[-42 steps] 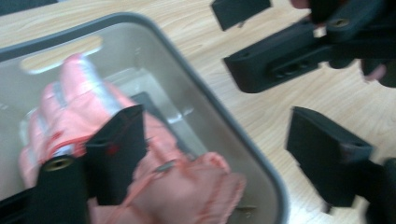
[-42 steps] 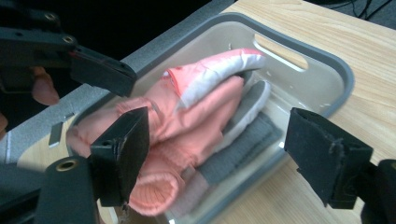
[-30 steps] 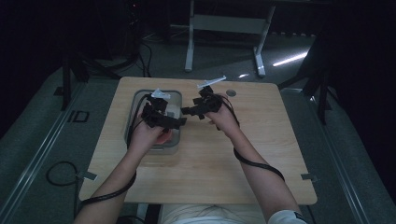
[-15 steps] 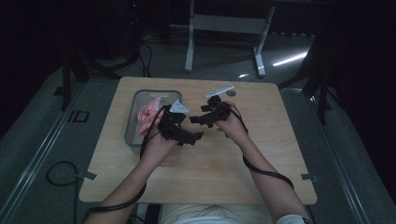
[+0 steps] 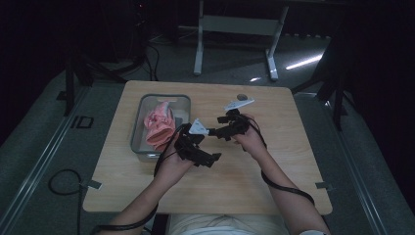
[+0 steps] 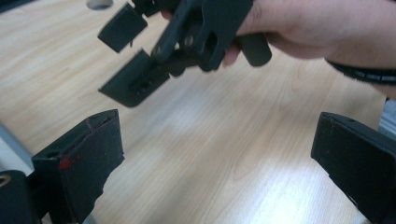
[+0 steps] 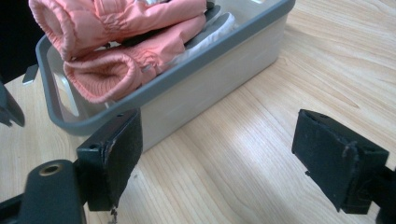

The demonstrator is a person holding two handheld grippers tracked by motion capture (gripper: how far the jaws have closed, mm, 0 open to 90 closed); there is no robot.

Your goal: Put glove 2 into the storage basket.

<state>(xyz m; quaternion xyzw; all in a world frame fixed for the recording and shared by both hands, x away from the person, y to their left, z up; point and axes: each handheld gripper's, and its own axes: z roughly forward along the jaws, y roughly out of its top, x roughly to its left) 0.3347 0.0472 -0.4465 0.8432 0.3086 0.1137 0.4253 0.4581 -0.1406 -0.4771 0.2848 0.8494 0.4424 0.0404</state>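
Observation:
A grey bin (image 5: 164, 96) stands at the table's left and holds a pair of pink padded gloves (image 5: 159, 125). In the right gripper view the gloves (image 7: 116, 42) lie stacked inside the bin (image 7: 187, 70), just beyond my jaws. My left gripper (image 5: 209, 157) is open over bare wood to the right of the bin, holding nothing. My right gripper (image 5: 215, 131) is open too, close above it and pointing left toward the bin. The left gripper view shows my left gripper (image 6: 215, 158) spread wide, with the right gripper (image 6: 128, 58) and its hand (image 6: 317, 28) ahead.
A small dark round spot (image 5: 242, 96) marks the wooden table (image 5: 274, 186) near its far edge. A metal stand (image 5: 235, 27) rises behind the table. A cable loop (image 5: 61, 183) lies on the floor at the left.
Both grippers have come out of the bin and moved right and toward me, to the table's middle. The pink gloves now lie uncovered in the bin.

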